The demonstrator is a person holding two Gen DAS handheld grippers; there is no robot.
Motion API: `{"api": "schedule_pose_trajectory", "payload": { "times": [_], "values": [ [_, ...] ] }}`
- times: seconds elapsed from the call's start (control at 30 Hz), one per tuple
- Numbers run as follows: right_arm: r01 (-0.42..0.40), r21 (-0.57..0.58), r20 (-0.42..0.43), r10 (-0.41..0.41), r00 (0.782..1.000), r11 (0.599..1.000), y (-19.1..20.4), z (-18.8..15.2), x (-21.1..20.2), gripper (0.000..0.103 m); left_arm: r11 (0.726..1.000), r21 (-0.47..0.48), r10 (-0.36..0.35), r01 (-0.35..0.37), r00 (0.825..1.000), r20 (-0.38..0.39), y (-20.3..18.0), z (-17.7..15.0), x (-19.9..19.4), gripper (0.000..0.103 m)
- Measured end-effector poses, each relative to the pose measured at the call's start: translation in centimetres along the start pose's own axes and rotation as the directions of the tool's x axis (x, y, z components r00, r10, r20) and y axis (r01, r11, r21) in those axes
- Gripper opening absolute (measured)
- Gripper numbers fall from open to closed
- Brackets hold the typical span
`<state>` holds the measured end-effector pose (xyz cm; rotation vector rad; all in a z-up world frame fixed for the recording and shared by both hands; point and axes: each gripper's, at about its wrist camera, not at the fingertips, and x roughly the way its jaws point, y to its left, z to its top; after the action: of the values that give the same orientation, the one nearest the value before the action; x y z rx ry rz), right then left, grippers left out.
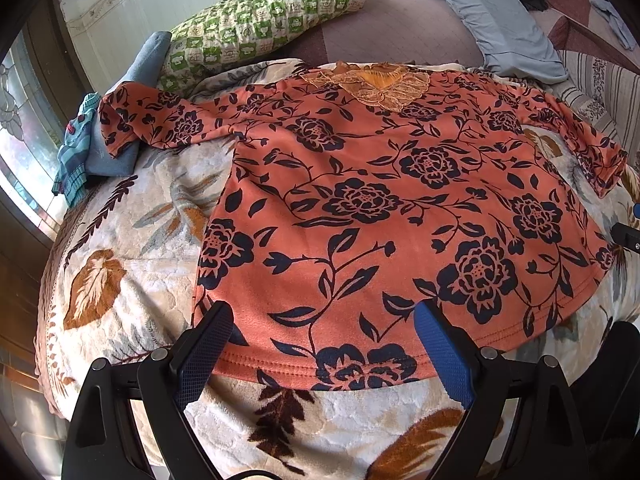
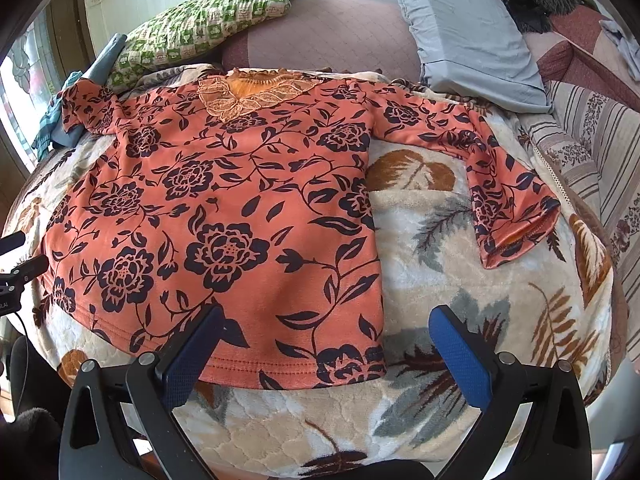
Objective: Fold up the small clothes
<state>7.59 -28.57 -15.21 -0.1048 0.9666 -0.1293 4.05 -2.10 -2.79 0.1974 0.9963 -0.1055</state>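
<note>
One garment, an orange top (image 1: 384, 216) printed with dark navy flowers and vines, lies spread flat and face up on a bed covered by a cream blanket (image 1: 132, 248) with brown and grey leaf patterns. Its long axis runs from the hem, which is nearest both cameras, away to the lace-trimmed neckline (image 1: 376, 84) at the far end, so the collar points toward the pillows. Both sleeves stretch out sideways across that axis: the left sleeve (image 1: 160, 120) reaches out to a heap of blue and teal clothes (image 1: 96, 148) at the bed's edge and its cuff rests on them, while the right sleeve (image 2: 472, 152) bends at the elbow and its cuff turns back toward the hem side, showing a plain orange lining. The left tool (image 1: 324, 344) hovers above the hem near the top's left corner, its fingers spread wide apart and gripping nothing. The right tool (image 2: 324, 344) hangs over the hem's right corner, released as well, one finger above the fabric and the other above bare blanket. Beyond the neckline lie a green-and-white checked pillow (image 1: 260, 16), a mauve quilted cushion (image 2: 320, 32) and a grey-blue pillow (image 2: 464, 24); a striped cover (image 2: 600, 140) borders the bed's right side.
</note>
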Motion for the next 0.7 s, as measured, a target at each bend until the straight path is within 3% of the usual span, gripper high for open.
{"api": "schedule_pose_trajectory", "payload": {
  "times": [0.37,0.7],
  "values": [
    [-0.004,0.092,-0.025,0.006,1.0,0.996,-2.4,-0.2,1.2,0.103,0.999,-0.051,-0.011,0.01,1.0,-0.027,1.5,0.5,0.9,0.092],
    [-0.003,0.196,-0.053,0.014,0.999,0.981,-5.5,-0.9,2.8,0.103,0.983,-0.174,0.057,-0.065,0.997,-0.05,6.6,1.7,2.7,0.092]
  ]
}}
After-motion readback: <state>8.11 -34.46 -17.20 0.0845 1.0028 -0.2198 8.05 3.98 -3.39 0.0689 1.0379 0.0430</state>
